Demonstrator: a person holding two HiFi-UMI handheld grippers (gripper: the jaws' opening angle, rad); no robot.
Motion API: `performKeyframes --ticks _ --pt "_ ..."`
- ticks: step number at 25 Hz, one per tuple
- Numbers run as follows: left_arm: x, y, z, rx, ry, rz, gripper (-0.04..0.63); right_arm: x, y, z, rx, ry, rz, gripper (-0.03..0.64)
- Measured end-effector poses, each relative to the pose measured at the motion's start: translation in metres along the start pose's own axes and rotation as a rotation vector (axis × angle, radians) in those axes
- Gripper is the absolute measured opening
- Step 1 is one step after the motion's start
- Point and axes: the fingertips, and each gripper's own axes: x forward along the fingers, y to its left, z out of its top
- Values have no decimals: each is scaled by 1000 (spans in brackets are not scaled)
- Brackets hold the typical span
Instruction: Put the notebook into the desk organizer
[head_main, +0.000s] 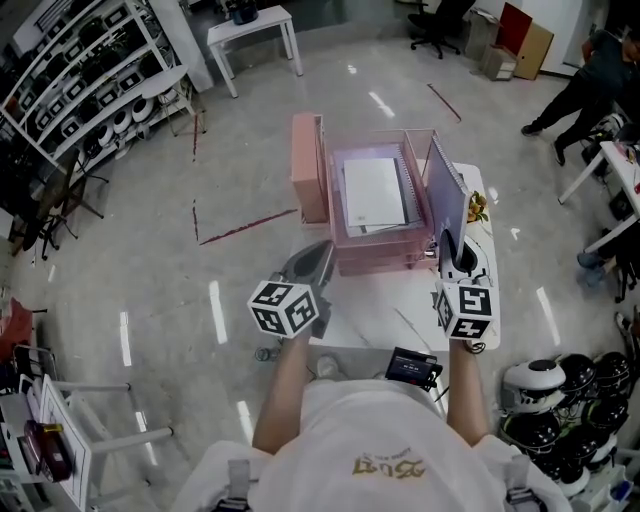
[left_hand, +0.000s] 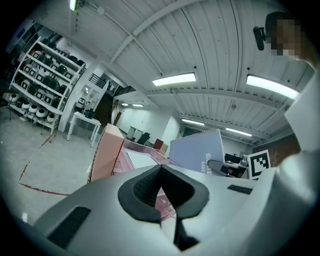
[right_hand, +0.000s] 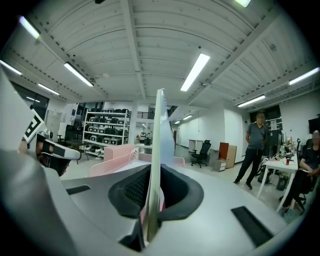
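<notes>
A pink desk organizer (head_main: 376, 262) stands on a white table (head_main: 400, 312), with a white-covered spiral notebook (head_main: 374, 192) lying in its top tray. My right gripper (head_main: 452, 252) is shut on the lower edge of a lavender spiral notebook (head_main: 447, 190), which it holds upright over the organizer's right side. In the right gripper view that notebook (right_hand: 158, 135) is edge-on between the pads of the right gripper (right_hand: 151, 175). My left gripper (head_main: 318, 256) hovers at the organizer's front left corner, shut and empty. The left gripper view shows the left gripper (left_hand: 161, 169) with its jaws together, and the lavender notebook (left_hand: 197, 150) beyond.
A tall pink box section (head_main: 306, 165) adjoins the organizer's left side. A black device (head_main: 412, 366) lies at the table's near edge, a small yellow object (head_main: 477, 207) at its right. Helmets (head_main: 560, 392) are piled lower right, shelving (head_main: 90, 80) stands far left, and a person (head_main: 590, 85) is far right.
</notes>
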Motion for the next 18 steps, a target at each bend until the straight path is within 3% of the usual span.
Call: performKeyframes --ticks 13,18 --pt "-9 20 -1 -15 -4 0 15 26 28 13 -142 -9 -6 41" --pt "-9 24 -4 -20 0 0 15 36 40 16 -264 -14 0 41"
